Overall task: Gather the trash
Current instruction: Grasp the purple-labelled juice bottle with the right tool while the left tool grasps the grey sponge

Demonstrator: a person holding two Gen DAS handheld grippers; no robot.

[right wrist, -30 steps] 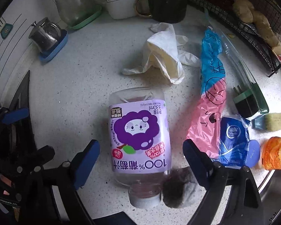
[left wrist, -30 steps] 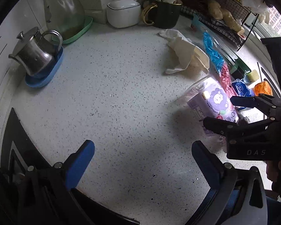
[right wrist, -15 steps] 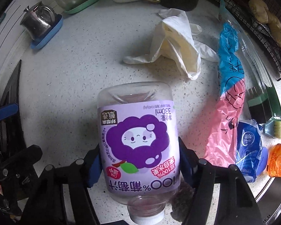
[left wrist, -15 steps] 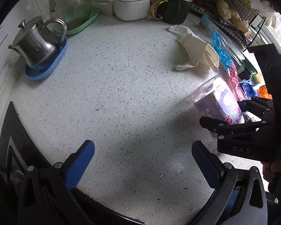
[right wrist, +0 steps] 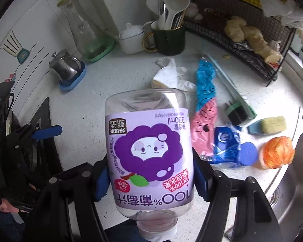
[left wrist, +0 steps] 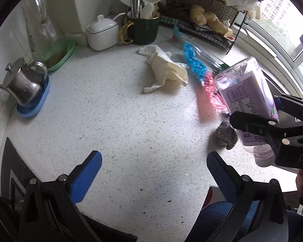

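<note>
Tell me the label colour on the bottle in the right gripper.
Light purple bottle label, with a darker purple grape character; clearest in the right wrist view.

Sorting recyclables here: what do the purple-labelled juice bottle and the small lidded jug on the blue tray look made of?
The purple-labelled juice bottle, held in the right claw, looks like clear glossy plastic: the counter shows through its bare base, and its label looks like printed film. The small lidded jug on the blue tray looks like polished metal, likely stainless steel, judging by its mirror-like grey sheen.
</note>
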